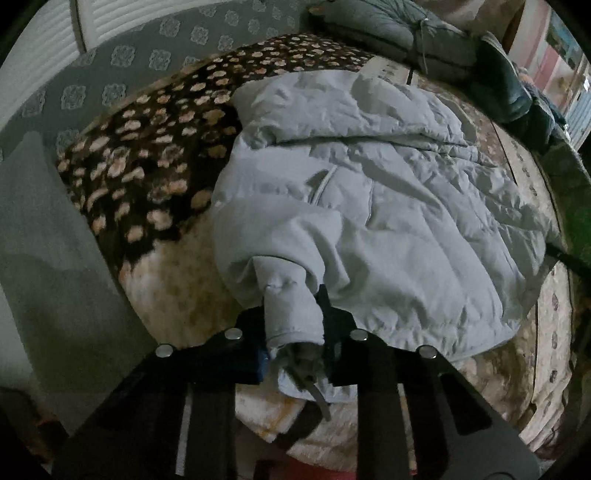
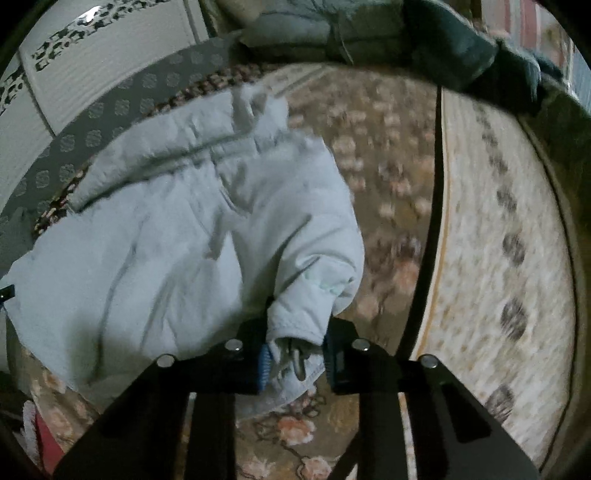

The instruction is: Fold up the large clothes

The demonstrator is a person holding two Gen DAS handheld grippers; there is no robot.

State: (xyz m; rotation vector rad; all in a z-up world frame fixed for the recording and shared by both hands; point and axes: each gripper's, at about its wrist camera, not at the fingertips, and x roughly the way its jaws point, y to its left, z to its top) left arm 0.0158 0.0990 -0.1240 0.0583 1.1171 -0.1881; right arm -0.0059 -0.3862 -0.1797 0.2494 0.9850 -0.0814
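A pale grey-blue padded jacket point(image 1: 388, 192) lies spread on a bed, front up, its collar toward the far side. My left gripper point(image 1: 293, 321) is shut on the jacket's sleeve cuff point(image 1: 291, 314) at the near left hem. In the right wrist view the same jacket point(image 2: 177, 236) fills the left half. My right gripper point(image 2: 295, 350) is shut on the other sleeve cuff point(image 2: 299, 314), raised a little above the bed. A zipper pull or toggle hangs between its fingers.
The bed has a dark floral blanket point(image 1: 147, 155) at the far left and a beige floral cover point(image 2: 399, 184) under the jacket. Folded grey bedding point(image 1: 388, 29) and dark clothes point(image 1: 517, 92) lie at the far edge. A black cord point(image 2: 432, 221) crosses the cover.
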